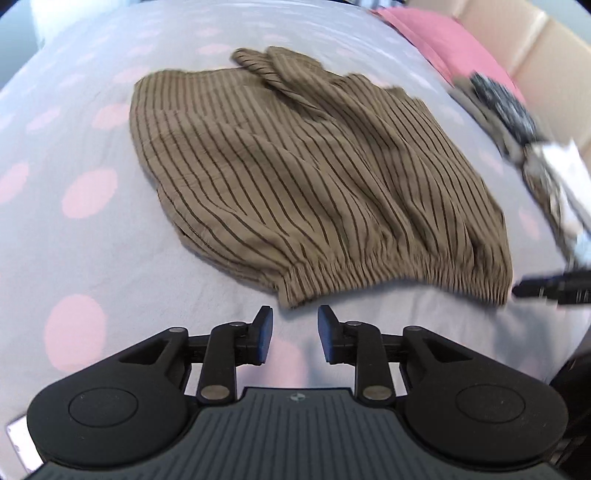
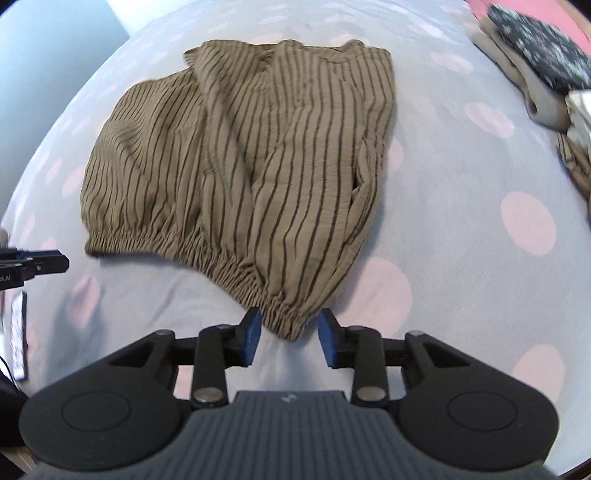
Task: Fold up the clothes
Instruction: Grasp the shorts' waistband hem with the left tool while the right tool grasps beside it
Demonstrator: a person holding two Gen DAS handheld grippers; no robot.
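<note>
A brown garment with dark stripes (image 1: 295,177) lies spread on the bed, its elastic waistband toward me. It also shows in the right wrist view (image 2: 240,166). My left gripper (image 1: 295,330) is open and empty, just short of the waistband's left corner. My right gripper (image 2: 290,332) is open, its fingers on either side of the waistband's right corner, which sits between the pads without being pinched. The right gripper's tip shows at the right edge of the left wrist view (image 1: 550,288); the left gripper's tip shows at the left edge of the right wrist view (image 2: 37,264).
The bed sheet (image 1: 92,240) is pale grey with pink dots. A pile of other clothes (image 2: 535,74) lies at the far right of the bed. A pink pillow (image 1: 436,33) lies by the headboard.
</note>
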